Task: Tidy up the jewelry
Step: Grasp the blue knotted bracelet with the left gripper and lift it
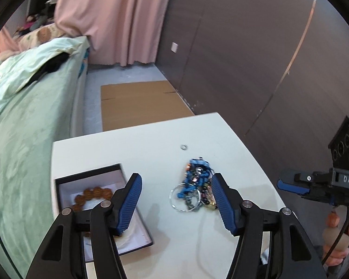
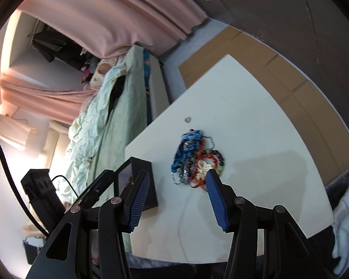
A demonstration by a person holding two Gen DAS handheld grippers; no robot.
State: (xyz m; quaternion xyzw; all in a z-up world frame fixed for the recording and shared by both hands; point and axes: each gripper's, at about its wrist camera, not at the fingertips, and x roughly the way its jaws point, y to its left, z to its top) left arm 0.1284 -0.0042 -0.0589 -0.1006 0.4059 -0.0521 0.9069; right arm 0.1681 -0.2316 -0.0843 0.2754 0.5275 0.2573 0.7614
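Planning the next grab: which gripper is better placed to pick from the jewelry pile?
Probably right. The right gripper is open, empty and faces the jewelry pile head-on. The left gripper, also open and empty, sits between pile and box, nearer the box.

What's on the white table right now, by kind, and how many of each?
Open box with brown bead bracelet inside: 1
Tangled pile of jewelry: 1
Small loose ring: 1
Total: 3 on the table
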